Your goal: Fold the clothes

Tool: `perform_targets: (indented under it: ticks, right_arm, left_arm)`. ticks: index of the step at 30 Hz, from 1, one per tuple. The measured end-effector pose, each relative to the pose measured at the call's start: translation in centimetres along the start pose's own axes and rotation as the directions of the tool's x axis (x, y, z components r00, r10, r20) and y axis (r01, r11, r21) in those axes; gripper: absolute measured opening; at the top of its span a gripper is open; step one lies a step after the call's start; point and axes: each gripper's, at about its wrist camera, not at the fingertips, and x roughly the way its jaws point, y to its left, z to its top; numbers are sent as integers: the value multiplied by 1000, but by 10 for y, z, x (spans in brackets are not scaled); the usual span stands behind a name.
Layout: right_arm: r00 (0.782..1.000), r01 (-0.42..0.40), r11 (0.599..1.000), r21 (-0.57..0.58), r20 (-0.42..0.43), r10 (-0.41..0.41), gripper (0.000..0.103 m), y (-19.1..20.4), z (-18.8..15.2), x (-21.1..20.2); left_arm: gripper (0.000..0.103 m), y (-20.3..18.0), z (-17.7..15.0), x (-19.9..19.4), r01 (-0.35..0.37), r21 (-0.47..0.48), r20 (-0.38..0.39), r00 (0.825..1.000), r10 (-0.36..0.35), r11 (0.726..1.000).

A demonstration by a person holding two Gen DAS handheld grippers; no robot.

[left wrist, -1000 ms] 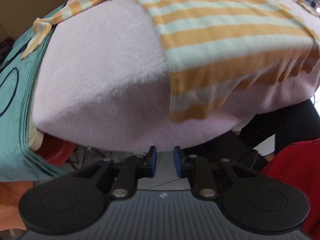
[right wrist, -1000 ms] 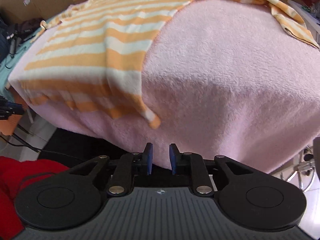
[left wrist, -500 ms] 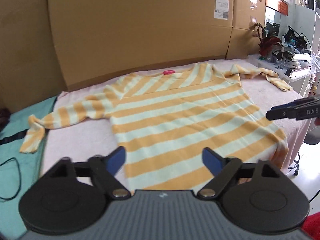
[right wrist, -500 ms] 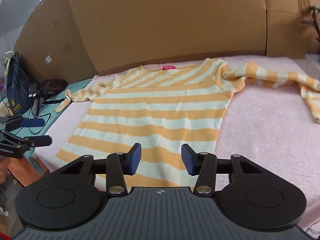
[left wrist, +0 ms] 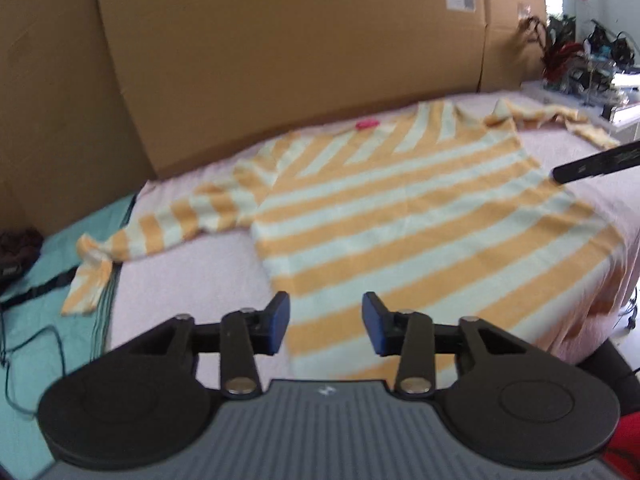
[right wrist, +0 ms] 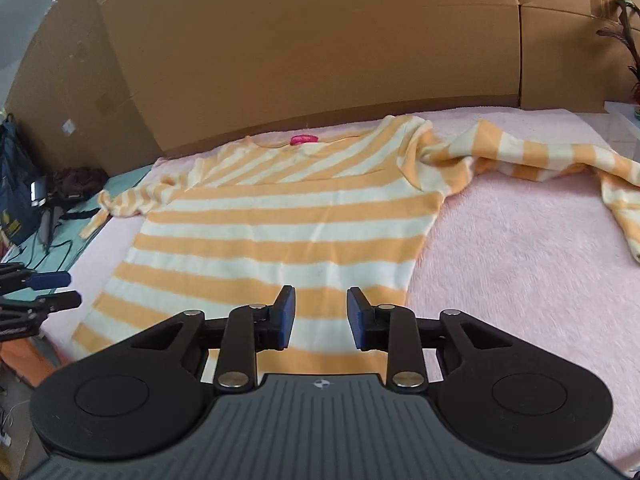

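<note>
Orange-and-cream striped knit sweater (right wrist: pixel 280 236) lies spread flat, not folded, on the pink fleece-covered table (right wrist: pixel 520 280); hem at the near edge, pink neck label toward the cardboard backing (right wrist: pixel 320 60), sleeves out toward the left and right edges. I hold left gripper (left wrist: pixel 325 329) and right gripper (right wrist: pixel 321 318) above the hem, both released, nothing between the pads. My read: a fold needs a grip on hem or sleeve.

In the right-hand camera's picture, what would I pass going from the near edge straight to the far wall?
Right gripper with its jaws open → striped sweater lying flat → pink neck label → strip of pink blanket → cardboard wall.
</note>
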Motion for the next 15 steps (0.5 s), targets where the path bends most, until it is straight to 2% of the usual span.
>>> perform_targets:
  ticks: [1,3,4,5,6,8,9,10,11,12,13,14,15]
  right_arm:
    - [1000,19,1000,5,-5,-19,30,-4,7,14]
    - [996,94,996,-3,-3,-94,28,-19,19,32]
    - [991,131,991,-7,-3,-131,21,-27,24,41]
    - [988,151,988,-4,-2,-151,16,-32,30,48]
    - [990,138,990,14,-1,-138,9,-33,35,50]
    - [994,112,992,49,0,-112,25,-34,44,56]
    - [995,99,993,67,2,-99,25,-35,49,59]
    - [996,86,993,85,3,-86,25,-35,53,62]
    - [997,73,992,102,5,-74,25,-36,58,64]
    - [998,59,991,120,7,-61,28,-37,63,67]
    - [999,46,989,137,9,-48,30,-37,68,70]
    - [999,35,988,149,7,-37,35,-37,72,77]
    - [1000,30,989,147,-5,-30,35,-33,76,92]
  left_arm:
    - [56,-3,7,15,18,-5,-10,1000,-18,1000]
    - [53,-8,16,45,31,-1,-43,999,-31,1000]
    - [47,-8,10,57,-4,14,-82,997,6,1000]
    - [49,-7,5,69,-39,31,-120,992,42,999]
    - [55,0,-3,62,-32,13,-88,996,33,999]
    - [65,16,-8,54,-37,-3,-124,992,37,999]
    - [65,21,-5,52,-56,-5,-143,988,55,998]
    - [59,24,2,49,-79,0,-131,988,79,997]
    - [59,24,14,52,-75,2,-93,993,75,997]
    - [62,23,26,55,-72,4,-55,996,72,997]
    - [70,23,38,58,-68,7,-17,998,68,998]
    - [74,20,48,75,-87,10,-15,996,87,996]
    - [76,18,57,91,-106,13,-12,994,106,994]
